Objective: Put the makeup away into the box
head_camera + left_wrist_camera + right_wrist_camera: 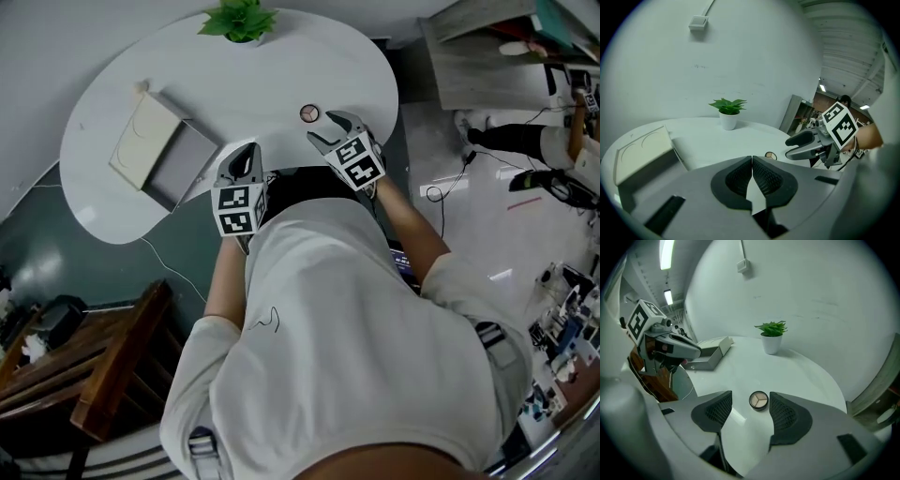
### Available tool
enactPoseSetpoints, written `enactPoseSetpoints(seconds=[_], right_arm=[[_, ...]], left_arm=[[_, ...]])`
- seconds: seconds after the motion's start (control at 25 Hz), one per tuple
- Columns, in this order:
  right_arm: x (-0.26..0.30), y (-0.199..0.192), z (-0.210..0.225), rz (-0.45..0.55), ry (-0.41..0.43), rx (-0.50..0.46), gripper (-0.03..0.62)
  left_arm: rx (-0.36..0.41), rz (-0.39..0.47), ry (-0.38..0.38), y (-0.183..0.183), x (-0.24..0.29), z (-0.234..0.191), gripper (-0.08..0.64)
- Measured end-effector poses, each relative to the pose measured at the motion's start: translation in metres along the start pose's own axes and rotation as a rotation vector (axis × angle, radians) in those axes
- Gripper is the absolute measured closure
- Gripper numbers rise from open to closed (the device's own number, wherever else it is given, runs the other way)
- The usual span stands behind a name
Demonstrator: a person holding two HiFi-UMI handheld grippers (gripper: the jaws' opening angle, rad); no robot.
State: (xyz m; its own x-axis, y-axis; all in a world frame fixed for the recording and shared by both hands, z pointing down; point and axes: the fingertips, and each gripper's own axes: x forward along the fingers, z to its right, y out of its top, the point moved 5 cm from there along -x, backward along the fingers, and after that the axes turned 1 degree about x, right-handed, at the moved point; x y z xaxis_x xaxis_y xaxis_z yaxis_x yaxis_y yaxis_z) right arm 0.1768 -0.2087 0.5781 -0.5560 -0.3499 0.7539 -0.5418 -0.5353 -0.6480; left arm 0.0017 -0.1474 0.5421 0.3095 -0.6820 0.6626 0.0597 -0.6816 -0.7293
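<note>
One white rounded table (281,56) fills the upper head view; only that view shows the person's white T-shirt (356,328) and a brown wooden cabinet (103,375) low at left. An open grey box with a cream hinged lid (164,141) lies at the table's left, well apart from the makeup. The left gripper view shows two curved lines pressed into the lid (640,152); the right gripper view shows the box (710,357) side on, behind the other tool.

Left gripper (246,161): in its own view the black ribbed pads (752,161) are pressed together with nothing between them, over the table's near edge. It shows in the right gripper view (696,351) at left. Right gripper (330,127): jaws spread wide (750,405), also visible from the side in the left gripper view (788,147). Marker cubes carry black-and-white square patterns only.

A small green plant in a white pot (241,21) stands at the far edge. A white wall box (698,22) with a conduit shows high up only in the two gripper views.

A small round black makeup compact (309,113) sits on the table just ahead of the right jaws, framed between them, touching neither. The right gripper view (758,400) shows three beige wedges inside; the left gripper view (770,155) shows only a small disc.
</note>
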Motion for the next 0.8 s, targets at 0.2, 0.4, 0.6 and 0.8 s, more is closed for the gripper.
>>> enactPoseSetpoints(seconds=[0.2,0.4,0.6,0.8], right_arm=[[0.021,-0.004,0.017,-0.046,0.066,-0.121,0.344],[0.044,-0.005,0.022,-0.083,0.159,-0.228,0.344],[0.07,-0.012,0.024,-0.133,0.186,-0.306,0.342],[0.089,-0.016,0.025,-0.192,0.176,-0.329,0.341]], left_arm=[[-0.08,-0.026,0.077,-0.005,0.008,0.012,0.54],[-0.169,-0.029,0.182,-0.014,0.004,0.011,0.54],[-0.252,-0.029,0.266,-0.032,-0.01,0.004,0.54],[-0.284,-0.016,0.292,-0.04,-0.012,-0.01,0.54]])
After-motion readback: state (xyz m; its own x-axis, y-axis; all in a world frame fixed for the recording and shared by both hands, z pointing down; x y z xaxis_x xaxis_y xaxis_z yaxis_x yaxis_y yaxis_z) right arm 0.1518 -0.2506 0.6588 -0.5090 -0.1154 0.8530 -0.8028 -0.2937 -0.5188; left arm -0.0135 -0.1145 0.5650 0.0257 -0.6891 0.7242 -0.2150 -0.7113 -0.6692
